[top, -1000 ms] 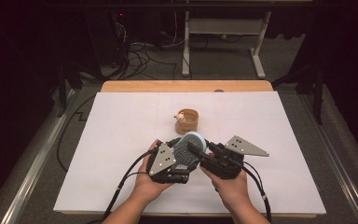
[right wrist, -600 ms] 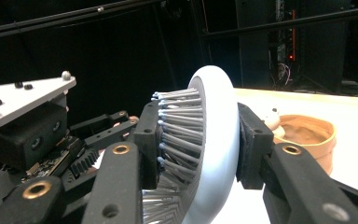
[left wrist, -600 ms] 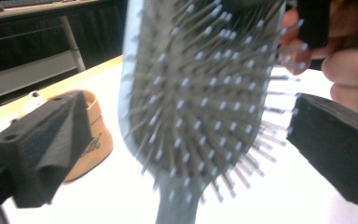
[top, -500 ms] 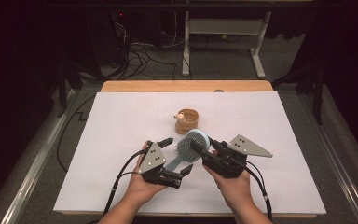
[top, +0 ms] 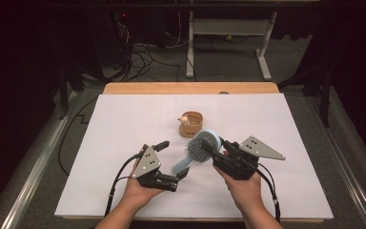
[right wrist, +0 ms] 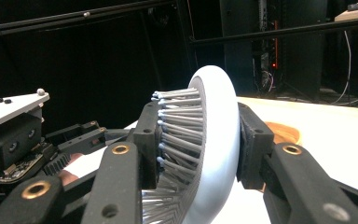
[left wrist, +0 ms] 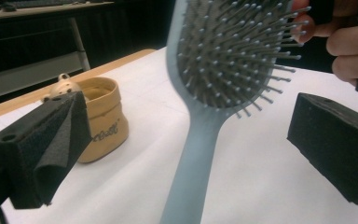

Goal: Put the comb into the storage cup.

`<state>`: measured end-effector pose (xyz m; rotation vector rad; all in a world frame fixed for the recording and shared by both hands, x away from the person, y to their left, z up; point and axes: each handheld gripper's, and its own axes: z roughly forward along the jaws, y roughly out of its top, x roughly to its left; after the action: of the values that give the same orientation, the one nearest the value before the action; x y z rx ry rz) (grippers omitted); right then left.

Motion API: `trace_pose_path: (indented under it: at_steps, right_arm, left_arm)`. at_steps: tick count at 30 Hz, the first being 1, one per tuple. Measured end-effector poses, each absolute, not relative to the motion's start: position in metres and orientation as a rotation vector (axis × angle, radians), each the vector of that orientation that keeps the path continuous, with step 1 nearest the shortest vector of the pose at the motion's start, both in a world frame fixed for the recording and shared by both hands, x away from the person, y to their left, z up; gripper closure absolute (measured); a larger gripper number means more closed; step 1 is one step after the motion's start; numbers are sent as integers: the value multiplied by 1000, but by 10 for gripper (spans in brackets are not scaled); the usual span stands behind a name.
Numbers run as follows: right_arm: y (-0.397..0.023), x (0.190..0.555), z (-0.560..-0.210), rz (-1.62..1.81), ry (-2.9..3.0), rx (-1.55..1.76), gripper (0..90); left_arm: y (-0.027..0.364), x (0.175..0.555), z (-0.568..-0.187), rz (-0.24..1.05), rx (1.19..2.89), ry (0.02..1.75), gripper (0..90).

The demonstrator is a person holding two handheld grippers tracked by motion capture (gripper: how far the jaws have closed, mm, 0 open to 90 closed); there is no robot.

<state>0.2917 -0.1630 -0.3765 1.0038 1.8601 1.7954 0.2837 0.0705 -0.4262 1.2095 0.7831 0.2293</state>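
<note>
Blue hairbrush (top: 201, 148) head clamped in right tool (top: 208, 148); left tool (top: 171, 160) apart around its handle, left gripper view confirms.

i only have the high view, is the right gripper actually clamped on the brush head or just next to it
Observer: Clamped. In the right gripper view the right gripper has one jaw pressed into the bristles and the other on the smooth back of the hairbrush.
Operator: and the left one, got the handle yet
Observer: No. In the left gripper view the left gripper is open, its pads apart on either side of the handle, not touching it.
Operator: whats that tan thing behind
Observer: A small tan pouch standing open-topped on the table, with a little figure at its rim.
</note>
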Motion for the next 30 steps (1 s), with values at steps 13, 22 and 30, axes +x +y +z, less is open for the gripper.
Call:
trace_pose_path:
  at_steps: [13, 22, 30]
  right_arm:
    - [-170, 293, -378, 1773, 1859, 995, 607]
    - [-176, 291, -378, 1744, 1850, 981, 606]
    - [-183, 290, -376, 1723, 1835, 962, 604]
  left_arm:
    - [105, 295, -435, 282, 1208, 854, 4]
    - [133, 298, -443, 334, 1183, 897, 4]
    - [152, 300, -445, 367, 1145, 919, 4]
